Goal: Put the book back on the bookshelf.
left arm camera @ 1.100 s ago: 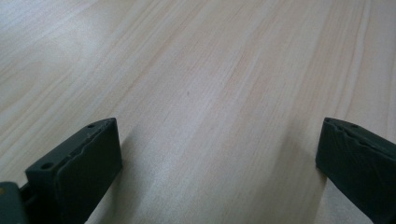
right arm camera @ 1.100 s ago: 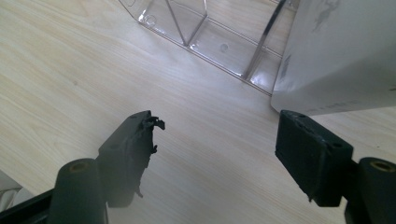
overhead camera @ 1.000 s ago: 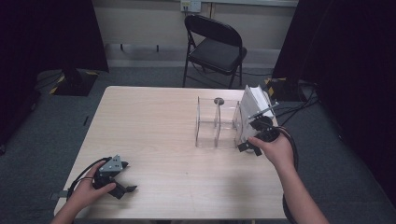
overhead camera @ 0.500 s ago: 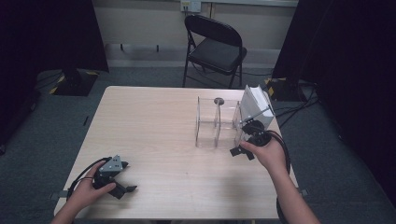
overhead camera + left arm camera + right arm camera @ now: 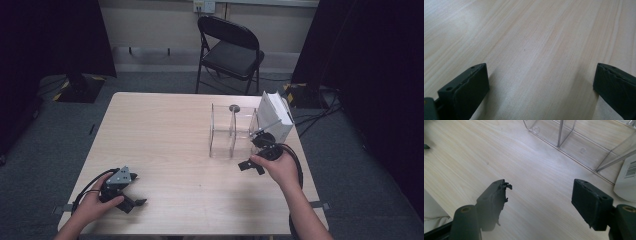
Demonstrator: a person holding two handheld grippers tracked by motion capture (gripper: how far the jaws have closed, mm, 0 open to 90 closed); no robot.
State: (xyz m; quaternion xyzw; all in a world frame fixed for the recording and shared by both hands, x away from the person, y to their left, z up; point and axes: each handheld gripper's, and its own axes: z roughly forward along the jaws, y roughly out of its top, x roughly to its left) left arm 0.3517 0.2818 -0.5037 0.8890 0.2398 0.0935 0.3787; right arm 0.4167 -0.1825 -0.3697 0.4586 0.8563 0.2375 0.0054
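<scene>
Right tongs (image 5: 539,195) wide, empty, just short of clear organizer (image 5: 564,142) — left tongs (image 5: 536,87) wide, idle; next: close in, grip.

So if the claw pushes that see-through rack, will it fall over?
Probably not. The rack sits on a wide flat base, so it would likely slide on the smooth table. Its clear walls look thin and stiff, so probably light and easy to crack.

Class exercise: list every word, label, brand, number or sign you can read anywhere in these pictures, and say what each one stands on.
No text can be read.
White package beside the clear plastic organizer: a printed barcode with tiny digits, too small and blurred to read.
Wall plate above the folding chair: no legible marking.
Table and both grippers: no writing.
</scene>
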